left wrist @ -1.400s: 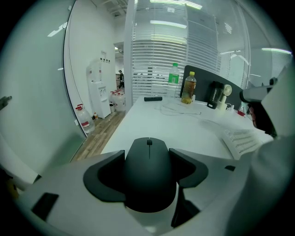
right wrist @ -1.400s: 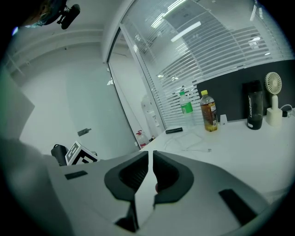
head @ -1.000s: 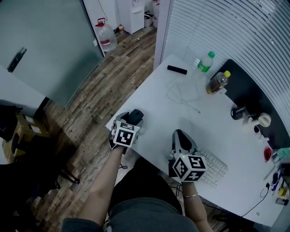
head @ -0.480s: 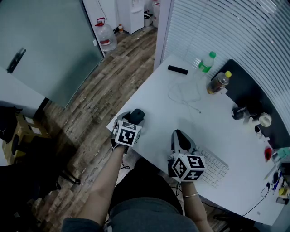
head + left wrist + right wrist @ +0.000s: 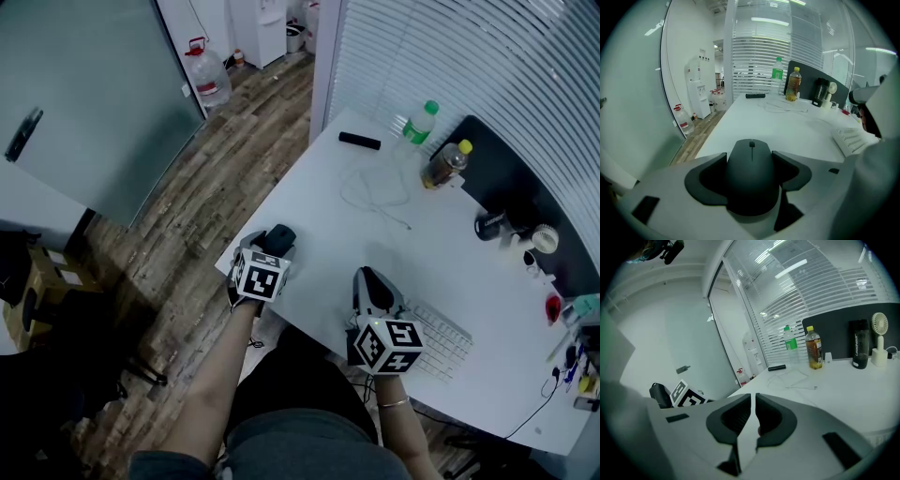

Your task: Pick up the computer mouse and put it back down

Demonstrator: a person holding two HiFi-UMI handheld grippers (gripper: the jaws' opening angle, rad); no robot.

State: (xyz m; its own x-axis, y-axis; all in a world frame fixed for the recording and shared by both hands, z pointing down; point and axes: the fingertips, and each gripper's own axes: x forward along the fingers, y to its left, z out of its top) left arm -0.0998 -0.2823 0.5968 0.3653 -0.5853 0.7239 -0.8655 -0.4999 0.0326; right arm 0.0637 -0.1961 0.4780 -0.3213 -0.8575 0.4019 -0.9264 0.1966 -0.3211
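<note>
A black computer mouse (image 5: pixel 751 173) sits between the two jaws of my left gripper (image 5: pixel 750 171), which is shut on it. In the head view the mouse (image 5: pixel 278 236) pokes out ahead of the left gripper (image 5: pixel 272 246) at the near left corner of the white desk (image 5: pixel 375 239). Whether it rests on the desk or hangs just above it I cannot tell. My right gripper (image 5: pixel 371 284) hovers over the desk near the keyboard. Its jaws (image 5: pixel 753 416) are shut together with nothing between them.
A white keyboard (image 5: pixel 441 342) lies right of the right gripper. Farther back are a thin white cable (image 5: pixel 375 197), a black remote (image 5: pixel 360 141), a green-capped bottle (image 5: pixel 418 122), a yellow-capped bottle (image 5: pixel 444 165), a black mug (image 5: pixel 491 225) and a small fan (image 5: pixel 541 242). Wooden floor lies left of the desk edge.
The head camera has shifted slightly, so the scene sits a little higher in the picture. Both grippers and the mouse keep their places relative to the desk.
</note>
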